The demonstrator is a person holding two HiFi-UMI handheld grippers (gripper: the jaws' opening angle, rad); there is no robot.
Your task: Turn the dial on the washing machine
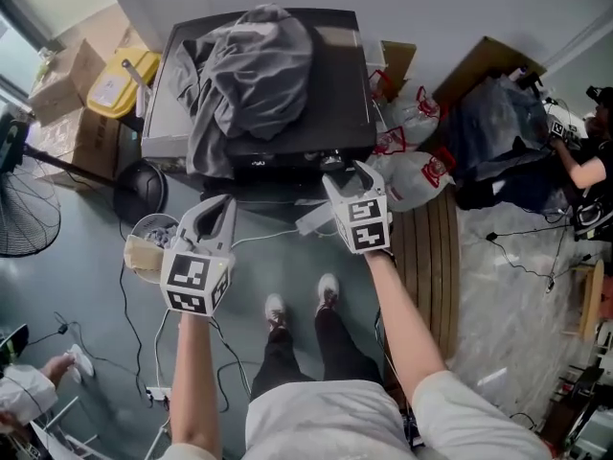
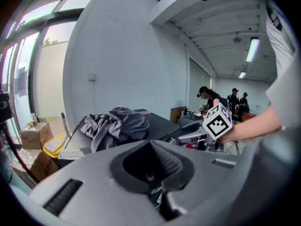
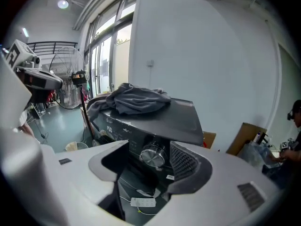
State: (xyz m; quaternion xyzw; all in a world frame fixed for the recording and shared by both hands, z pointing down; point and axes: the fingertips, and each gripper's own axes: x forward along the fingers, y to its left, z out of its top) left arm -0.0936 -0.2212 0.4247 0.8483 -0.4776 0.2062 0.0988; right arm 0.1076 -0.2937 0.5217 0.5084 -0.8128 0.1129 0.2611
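The washing machine (image 1: 330, 113) occupies the upper centre of the head view, with a grey garment (image 1: 254, 65) piled on its lid. The right gripper (image 3: 149, 146) faces the front panel, jaws wide apart and empty; the dial (image 3: 154, 155) shows in the gap between them, untouched. The left gripper (image 2: 150, 144) sits at lower left, jaws closed on nothing.

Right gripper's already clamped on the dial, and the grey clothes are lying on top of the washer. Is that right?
Not quite. The right gripper is not clamped on the dial. The right gripper view shows its jaws apart, with the dial framed between them and not gripped. The grey clothes do lie on top of the washer.
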